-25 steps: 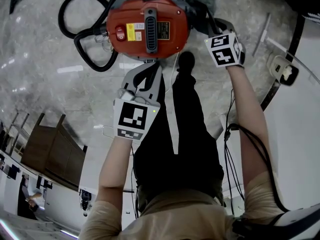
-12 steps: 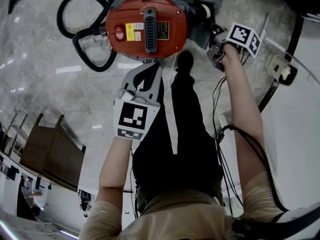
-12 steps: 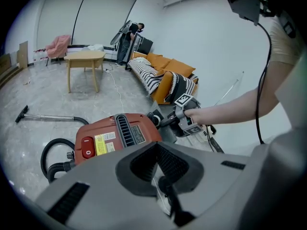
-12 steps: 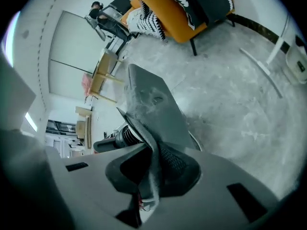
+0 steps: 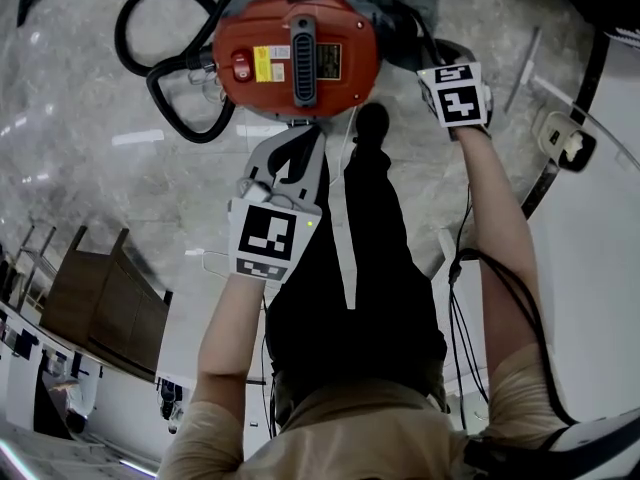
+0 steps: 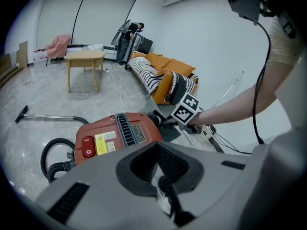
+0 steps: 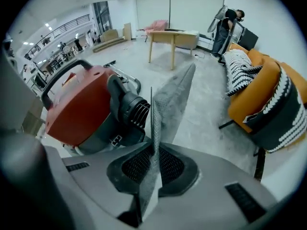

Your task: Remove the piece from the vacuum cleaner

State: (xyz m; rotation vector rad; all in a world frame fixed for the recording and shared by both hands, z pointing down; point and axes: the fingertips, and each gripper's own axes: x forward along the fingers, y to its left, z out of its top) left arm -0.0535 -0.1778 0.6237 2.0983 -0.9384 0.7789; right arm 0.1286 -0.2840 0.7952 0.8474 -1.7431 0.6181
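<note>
Head view looks steeply down; both gripper views closely share the vacuum cleaner (image 5: 295,53)

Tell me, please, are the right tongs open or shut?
Shut on the grey mesh piece, jaws closing: the right tongs pinch it, as the right gripper view shows.

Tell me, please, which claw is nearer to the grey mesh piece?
Right. The right claw is closing on the grey mesh piece; the left claw hangs apart, at the vacuum cleaner's near side.
</note>
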